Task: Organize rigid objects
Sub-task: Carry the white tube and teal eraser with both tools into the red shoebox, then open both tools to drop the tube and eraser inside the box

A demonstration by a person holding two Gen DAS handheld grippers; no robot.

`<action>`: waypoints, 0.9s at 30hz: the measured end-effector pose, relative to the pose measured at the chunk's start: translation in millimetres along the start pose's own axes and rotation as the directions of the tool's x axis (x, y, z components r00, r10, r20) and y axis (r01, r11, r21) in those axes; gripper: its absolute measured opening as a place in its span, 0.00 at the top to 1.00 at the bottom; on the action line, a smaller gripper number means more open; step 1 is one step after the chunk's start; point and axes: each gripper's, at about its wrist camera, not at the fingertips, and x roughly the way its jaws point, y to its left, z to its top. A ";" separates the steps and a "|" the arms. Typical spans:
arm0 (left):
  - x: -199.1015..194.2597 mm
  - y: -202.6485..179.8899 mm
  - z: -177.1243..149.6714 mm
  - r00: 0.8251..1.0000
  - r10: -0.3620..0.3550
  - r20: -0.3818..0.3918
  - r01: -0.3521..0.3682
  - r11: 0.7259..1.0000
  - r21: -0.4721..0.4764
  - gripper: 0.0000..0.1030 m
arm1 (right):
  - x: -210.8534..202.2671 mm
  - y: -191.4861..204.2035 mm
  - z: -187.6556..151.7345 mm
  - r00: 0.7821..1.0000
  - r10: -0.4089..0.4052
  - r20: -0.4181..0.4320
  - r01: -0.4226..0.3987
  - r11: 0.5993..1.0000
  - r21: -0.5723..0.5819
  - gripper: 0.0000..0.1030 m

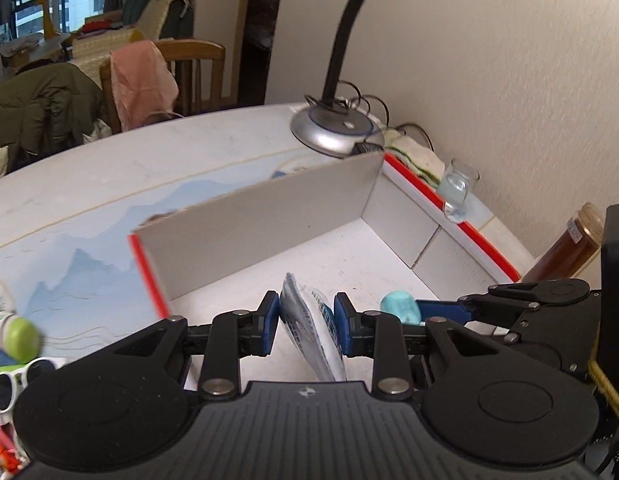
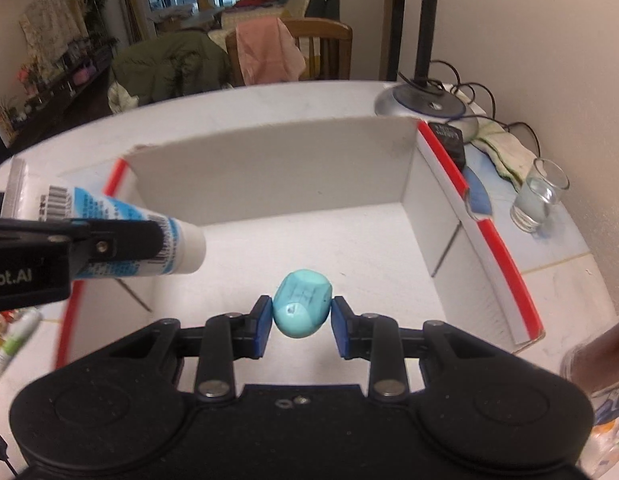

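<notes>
A white open box with red rims (image 2: 269, 168) lies on the table, and both grippers hang over its floor. My left gripper (image 1: 306, 314) is shut on a blue-and-white squeeze tube (image 1: 311, 334), seen edge-on between the blue pads. From the right wrist view the same tube (image 2: 181, 246) juts in from the left, clamped by the left gripper (image 2: 145, 240). My right gripper (image 2: 301, 316) is shut on a turquoise egg-shaped object (image 2: 302, 304). In the left wrist view that object (image 1: 399, 307) shows just right of my left fingers. The box wall (image 1: 261, 224) rises behind.
A desk lamp's base (image 1: 333, 130) and cables stand behind the box. By the wall are a glass of water (image 2: 539, 200), a cloth (image 2: 505, 148) and a brown jar (image 1: 565, 248). White sunglasses (image 1: 17, 380) and a green-capped tube (image 1: 17, 336) lie left of the box.
</notes>
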 end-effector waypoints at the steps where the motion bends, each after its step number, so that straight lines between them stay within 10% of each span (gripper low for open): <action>1: 6.6 -1.8 0.9 1.000 -0.002 -0.012 0.002 1.000 0.004 0.72 | 4.9 -1.4 -0.3 1.000 0.004 -0.021 -0.005 1.000 -0.013 0.71; 27: 75.1 -5.7 2.7 0.968 0.010 -0.250 -0.012 1.000 -0.008 0.71 | 47.1 -15.0 5.8 0.979 0.028 -0.201 -0.048 0.994 -0.096 0.69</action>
